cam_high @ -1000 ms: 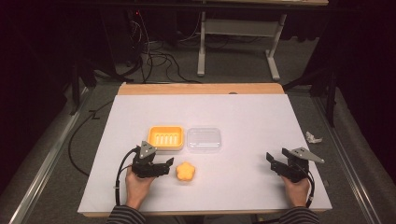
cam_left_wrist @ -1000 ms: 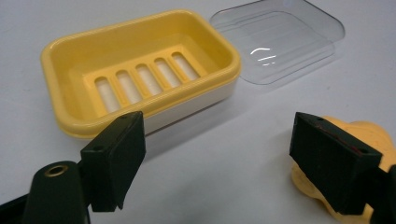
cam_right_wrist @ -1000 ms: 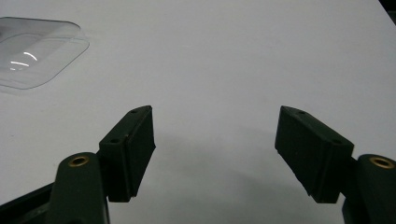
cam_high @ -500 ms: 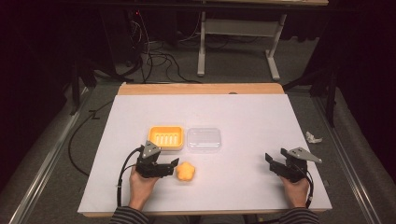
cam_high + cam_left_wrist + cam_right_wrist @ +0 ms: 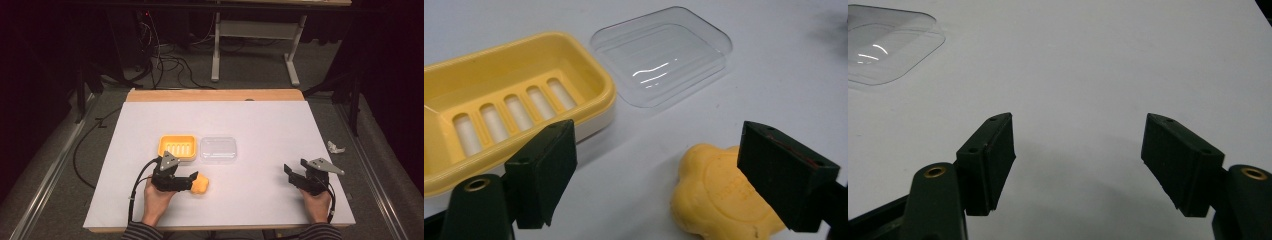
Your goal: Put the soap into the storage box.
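Note:
A yellow flower-shaped soap (image 5: 200,185) (image 5: 719,195) lies on the white table (image 5: 250,120), in front of a yellow slotted soap dish (image 5: 176,147) (image 5: 499,107). A clear plastic lid (image 5: 218,149) (image 5: 664,55) (image 5: 883,42) lies just right of the dish. My left gripper (image 5: 192,179) (image 5: 659,165) is open, low over the table, its right jaw over the soap's right part and the left jaw beside the dish's front. My right gripper (image 5: 291,174) (image 5: 1078,155) is open over bare table at the right, nothing between its jaws.
A crumpled white scrap (image 5: 336,147) lies off the table's right edge. A wooden strip (image 5: 215,95) runs along the far edge. Cables and metal frame legs (image 5: 215,45) stand on the floor beyond.
My left gripper has slid right toward the soap, so its open jaws now reach the soap. The right gripper has stayed put.

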